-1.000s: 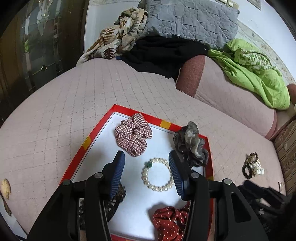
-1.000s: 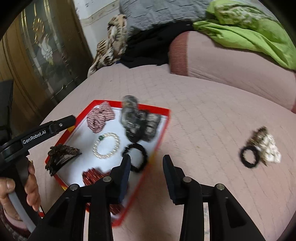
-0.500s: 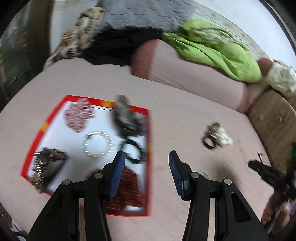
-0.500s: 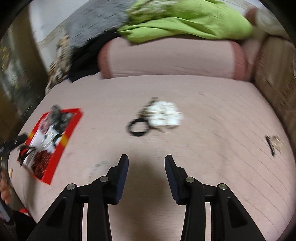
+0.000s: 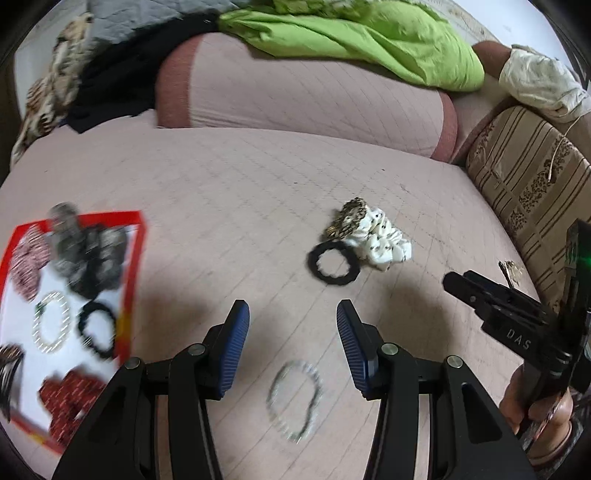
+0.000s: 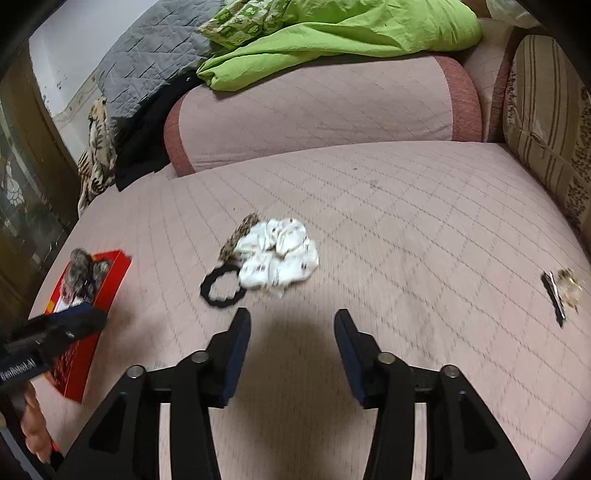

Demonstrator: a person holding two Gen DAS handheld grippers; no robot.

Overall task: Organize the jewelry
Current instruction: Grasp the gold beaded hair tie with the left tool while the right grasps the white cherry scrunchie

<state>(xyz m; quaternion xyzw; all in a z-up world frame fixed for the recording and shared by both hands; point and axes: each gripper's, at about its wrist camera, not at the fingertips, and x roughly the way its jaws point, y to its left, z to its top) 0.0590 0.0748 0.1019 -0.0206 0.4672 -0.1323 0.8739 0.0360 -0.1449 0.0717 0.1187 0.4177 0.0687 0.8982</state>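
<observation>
Jewelry tray (image 5: 131, 266) sits at the bed's left edge; both the left gripper (image 5: 291, 339) and right gripper (image 6: 291, 343) gape wide, empty, facing 1 loose bead bracelet (image 5: 294, 400).

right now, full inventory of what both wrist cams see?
tray: 1, red rim, white floor, left on the bed
scrunchies in tray: 3, plaid, grey, red dotted
pearl bracelet: 1, white, in tray
black hair tie: 1, in tray
dark clip: 1, tray's left edge
clear bead bracelet: 1, on bed near left gripper
loose black hair tie: 1, mid-bed
white scrunchie: 1, beside it
leopard scrunchie: 1, against the white one
hair clip: 1, far right
green blanket: 1, on bolster
left gripper: jaws open
right gripper: jaws open
</observation>
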